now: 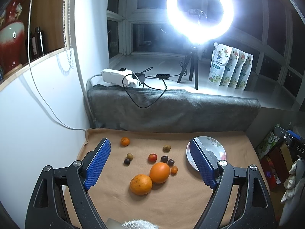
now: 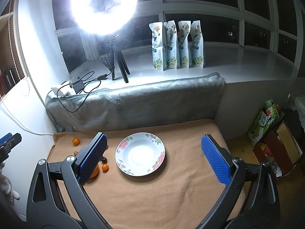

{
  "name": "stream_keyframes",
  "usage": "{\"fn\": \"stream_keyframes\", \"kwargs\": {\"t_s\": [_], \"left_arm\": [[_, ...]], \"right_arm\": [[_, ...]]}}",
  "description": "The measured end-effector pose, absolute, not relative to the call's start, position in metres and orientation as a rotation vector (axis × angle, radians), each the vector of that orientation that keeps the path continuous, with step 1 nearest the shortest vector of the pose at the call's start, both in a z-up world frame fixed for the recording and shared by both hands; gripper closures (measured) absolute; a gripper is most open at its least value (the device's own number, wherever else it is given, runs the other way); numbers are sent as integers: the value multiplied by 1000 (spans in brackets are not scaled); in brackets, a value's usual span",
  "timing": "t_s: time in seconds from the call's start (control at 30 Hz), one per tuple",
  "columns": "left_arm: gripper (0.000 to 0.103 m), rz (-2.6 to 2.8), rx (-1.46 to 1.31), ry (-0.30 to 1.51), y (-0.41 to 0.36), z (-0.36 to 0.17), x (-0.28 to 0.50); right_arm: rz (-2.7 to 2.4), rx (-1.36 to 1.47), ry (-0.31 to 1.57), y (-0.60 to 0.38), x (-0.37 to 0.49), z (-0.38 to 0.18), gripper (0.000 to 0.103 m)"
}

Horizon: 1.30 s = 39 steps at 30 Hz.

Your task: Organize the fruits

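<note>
Two large oranges lie touching on the tan cloth. Around them lie a small mandarin, a red tomato, a tiny orange fruit, dark round fruits and pale brown ones. My left gripper is open and empty, above and in front of the fruit. A floral plate sits empty on the cloth, partly hidden behind the right finger in the left wrist view. My right gripper is open and empty, hovering in front of the plate.
A grey folded blanket borders the cloth at the back. Behind it on the sill are a ring light on a tripod, a power strip with cables and several refill pouches. Boxes stand on the floor at right.
</note>
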<state>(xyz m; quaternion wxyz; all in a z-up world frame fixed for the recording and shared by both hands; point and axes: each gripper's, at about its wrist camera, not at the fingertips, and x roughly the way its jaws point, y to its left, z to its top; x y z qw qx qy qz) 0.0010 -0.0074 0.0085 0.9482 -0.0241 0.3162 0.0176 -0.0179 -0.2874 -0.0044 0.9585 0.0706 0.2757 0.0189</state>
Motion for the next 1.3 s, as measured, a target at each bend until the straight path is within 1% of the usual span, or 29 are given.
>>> {"fn": "stream_keyframes", "kwargs": {"t_s": [0.27,0.67,1.03,1.3], "left_arm": [[18,36,-61,658,-4,5,8],[18,52,-100,708,10,-17,23],[18,82,-176,802,40,-54,34],[19,86,-261,885,59,-83,35]], "right_arm": [[52,145,577,-287,-11,-7,2],[95,134,636,-278,10,-18,2],[196,137,715,-255,42,-41,2],[314,158,812,-230,72,-68,2]]}}
